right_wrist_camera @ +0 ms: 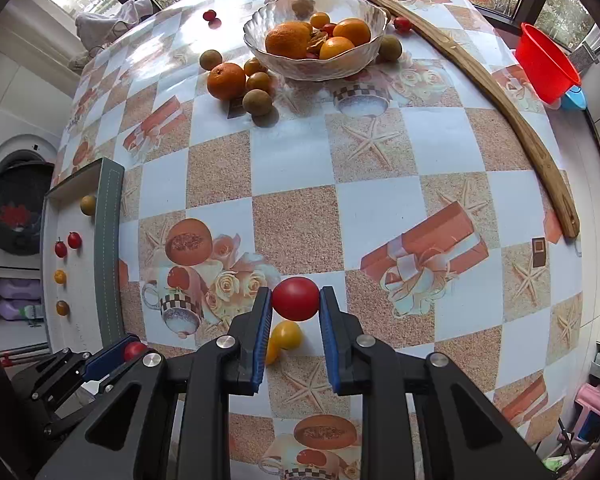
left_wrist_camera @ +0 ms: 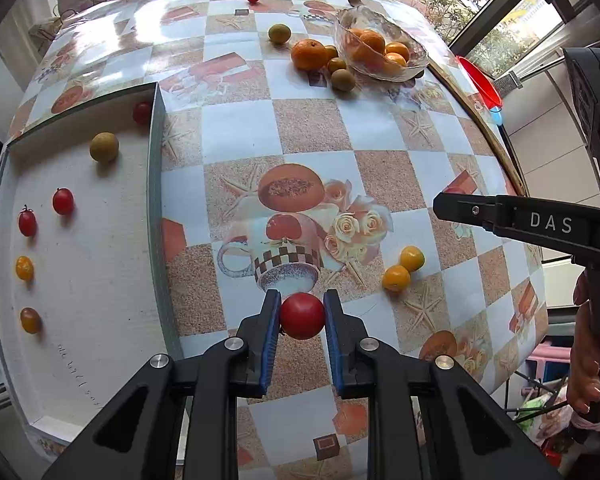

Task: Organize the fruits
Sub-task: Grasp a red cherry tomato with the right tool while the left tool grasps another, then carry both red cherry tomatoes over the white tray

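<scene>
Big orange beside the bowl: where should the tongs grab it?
Grip the orange across its round middle, coming down from above and pinching its near and far sides. Small brown fruits crowd the side facing the bowl, so the tongs probably would not fit there.

My right gripper's finger [right_wrist_camera: 256, 344] hides part of the yellow tomatoes [right_wrist_camera: 286, 336] at six o'clock.

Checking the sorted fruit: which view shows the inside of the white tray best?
Left wrist: the white tray lies open, with six fruits on its floor. The right wrist view shows the white tray only as a narrow strip at the left edge.
</scene>
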Available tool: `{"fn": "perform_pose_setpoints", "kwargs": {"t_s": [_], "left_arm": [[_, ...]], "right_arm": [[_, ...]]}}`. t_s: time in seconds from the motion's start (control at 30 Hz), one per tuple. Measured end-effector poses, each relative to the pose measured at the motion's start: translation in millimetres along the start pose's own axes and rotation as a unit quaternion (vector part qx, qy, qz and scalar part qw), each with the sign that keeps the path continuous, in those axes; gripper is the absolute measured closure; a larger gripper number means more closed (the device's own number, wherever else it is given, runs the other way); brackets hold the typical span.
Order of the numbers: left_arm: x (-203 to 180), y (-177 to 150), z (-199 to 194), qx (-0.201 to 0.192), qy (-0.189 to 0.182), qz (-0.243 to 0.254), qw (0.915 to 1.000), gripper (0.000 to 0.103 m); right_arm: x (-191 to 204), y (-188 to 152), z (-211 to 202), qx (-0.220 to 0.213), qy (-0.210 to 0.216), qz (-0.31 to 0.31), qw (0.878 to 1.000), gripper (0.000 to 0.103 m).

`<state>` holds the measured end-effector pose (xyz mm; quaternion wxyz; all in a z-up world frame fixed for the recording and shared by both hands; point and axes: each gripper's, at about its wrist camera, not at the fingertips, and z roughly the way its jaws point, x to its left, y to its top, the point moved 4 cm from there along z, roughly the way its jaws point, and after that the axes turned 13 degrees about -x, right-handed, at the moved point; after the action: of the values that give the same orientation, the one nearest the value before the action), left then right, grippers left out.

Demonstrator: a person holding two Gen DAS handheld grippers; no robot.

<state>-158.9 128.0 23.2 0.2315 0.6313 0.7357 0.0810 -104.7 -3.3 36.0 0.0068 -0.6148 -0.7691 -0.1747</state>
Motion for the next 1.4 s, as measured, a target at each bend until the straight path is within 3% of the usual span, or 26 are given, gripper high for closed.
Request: {"fn": "perform_pose_setpoints", "kwargs": {"t_s": [0.37,0.87,1.13,1.4], "left_arm": [[75.5,-12.0,-43.1,-0.033,0.047,-0.055,0.9968,0.080],[186.6,-63.4,-63.8,-0.031,0.127,-0.140,0.9814,0.080],[211.6,-76.1,-55.9,-0.024,0.146,-0.156,0.9767,0.080],[215.6,-79.6,-51.3,-0.021,0.149,-0.154,0.9765,0.080]], "right_arm": [[71.3,4.6,0.6,0.007,0.031,-0.059,0.998,0.077],[201.2,-1.8,36.4,0.036,0.084,-0.153,0.984,0.077],[234.1,-7.1,62.7,0.054,0.082,-0.180,0.979,0.077],[239.5,-5.1,77.8,0.061,0.072,-0.189,0.977,0.077]]}}
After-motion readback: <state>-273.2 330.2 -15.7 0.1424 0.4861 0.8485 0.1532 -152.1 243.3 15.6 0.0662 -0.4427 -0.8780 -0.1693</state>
